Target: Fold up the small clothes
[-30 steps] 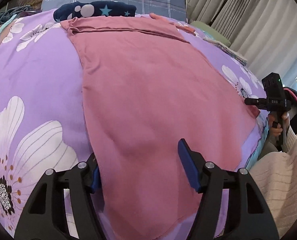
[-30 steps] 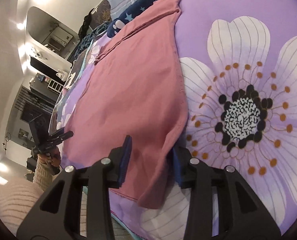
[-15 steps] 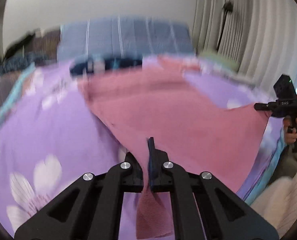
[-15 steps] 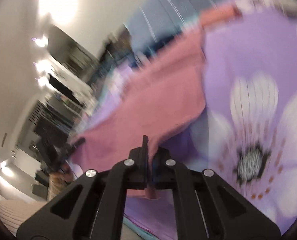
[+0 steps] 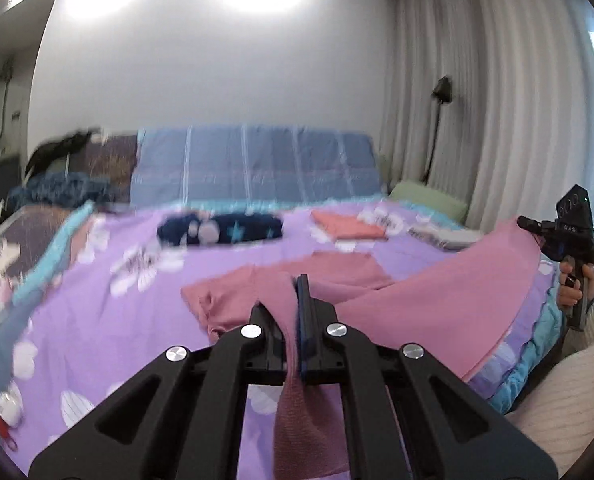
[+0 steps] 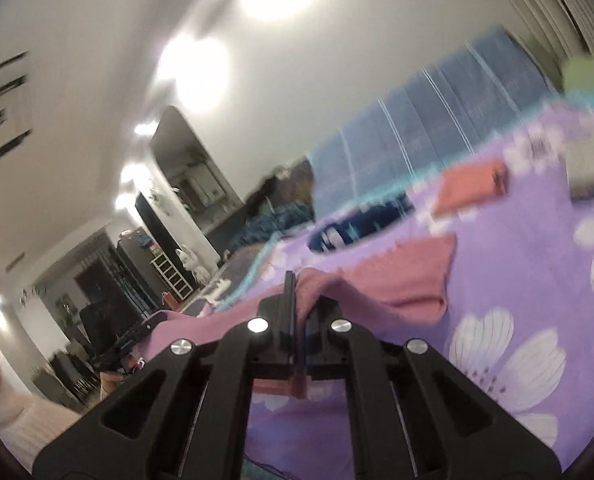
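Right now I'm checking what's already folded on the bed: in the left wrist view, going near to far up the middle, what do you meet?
Left gripper → pink garment → navy star-print piece → blue striped pillow → white wall.

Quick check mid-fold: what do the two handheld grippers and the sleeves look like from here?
Both the left gripper and right gripper are matte black, with angular cut-out frames, silver round bolts and blue-lined jaws. The sleeve is cream ribbed knit.
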